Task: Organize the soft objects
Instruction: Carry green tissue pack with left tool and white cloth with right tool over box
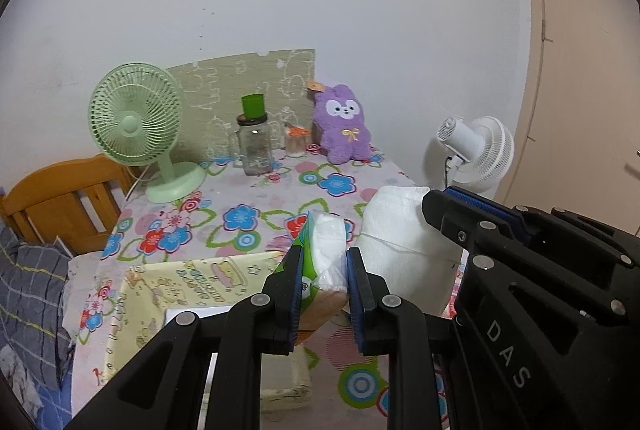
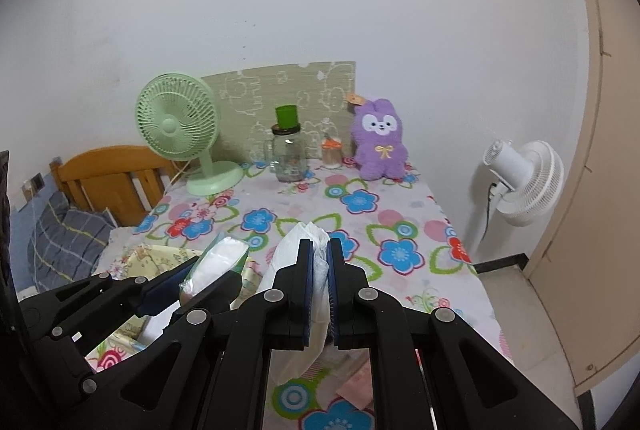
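Observation:
My left gripper [image 1: 324,256] is shut on a green-wrapped tissue pack [image 1: 322,250] and holds it above a yellow fabric storage box [image 1: 160,282] at the table's near left. It also shows in the right wrist view [image 2: 216,264]. My right gripper [image 2: 319,250] is shut on a white toilet paper roll [image 2: 292,262], squeezed flat between the pads; the roll shows in the left wrist view [image 1: 400,230] beside the left gripper. A purple plush bunny [image 1: 343,124] sits at the table's far edge against the wall.
The floral tablecloth [image 2: 360,202] covers the table. At the back stand a green desk fan [image 1: 136,126], a glass jar with a green cup on it [image 1: 254,138] and a small jar [image 1: 296,142]. A white floor fan [image 2: 520,182] stands right; a wooden bedframe [image 2: 112,178] left.

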